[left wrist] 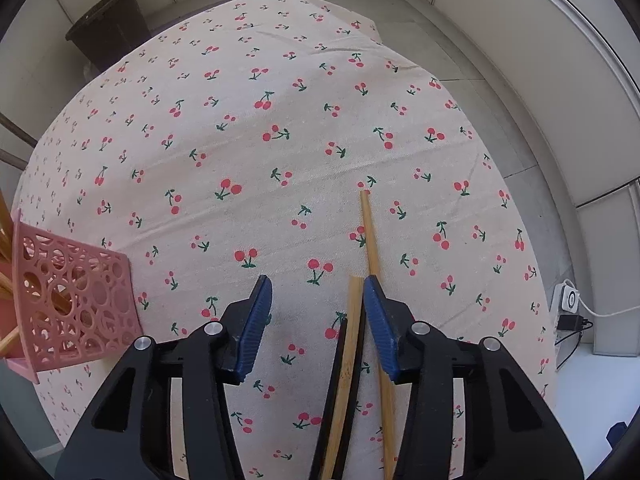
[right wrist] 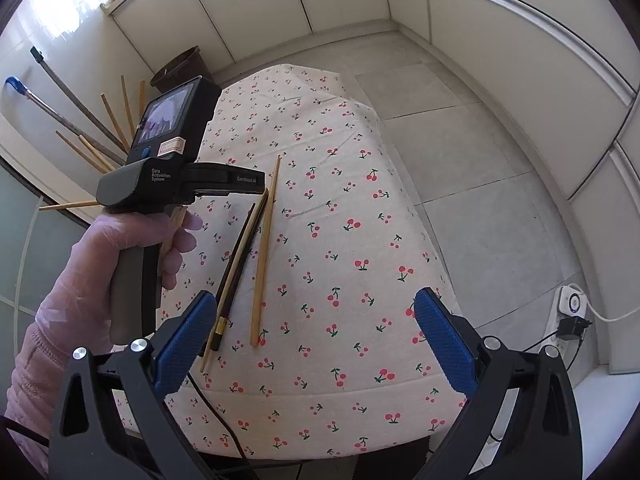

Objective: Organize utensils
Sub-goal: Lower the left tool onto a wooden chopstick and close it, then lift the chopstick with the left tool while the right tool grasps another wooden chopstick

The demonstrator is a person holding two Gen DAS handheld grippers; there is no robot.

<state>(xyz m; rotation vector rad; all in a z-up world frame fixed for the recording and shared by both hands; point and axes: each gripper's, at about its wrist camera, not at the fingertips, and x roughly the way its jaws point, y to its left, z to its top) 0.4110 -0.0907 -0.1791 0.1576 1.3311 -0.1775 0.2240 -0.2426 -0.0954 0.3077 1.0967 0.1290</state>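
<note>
In the left wrist view my left gripper (left wrist: pixel 316 284) points down at the cherry-print tablecloth (left wrist: pixel 248 152). Its blue pads stand apart. A pale bamboo chopstick (left wrist: pixel 351 344) flanked by dark chopsticks (left wrist: pixel 338 356) lies between them, close to the right pad, with no pad pressing on it. Another bamboo chopstick (left wrist: pixel 370 236) runs under the right finger. The pink perforated holder (left wrist: pixel 76 300) with chopsticks in it stands at the left. In the right wrist view my right gripper (right wrist: pixel 316 340) is open and holds nothing, near the table's front edge. The same chopsticks (right wrist: pixel 266 248) lie ahead of it.
A gloved hand (right wrist: pixel 132 248) holds the left device over the table's left side. A dark bin (left wrist: pixel 108 28) stands beyond the far edge. Mop handles (right wrist: pixel 60 96) lean at the left. A power strip (right wrist: pixel 572 304) with cables lies on the floor to the right.
</note>
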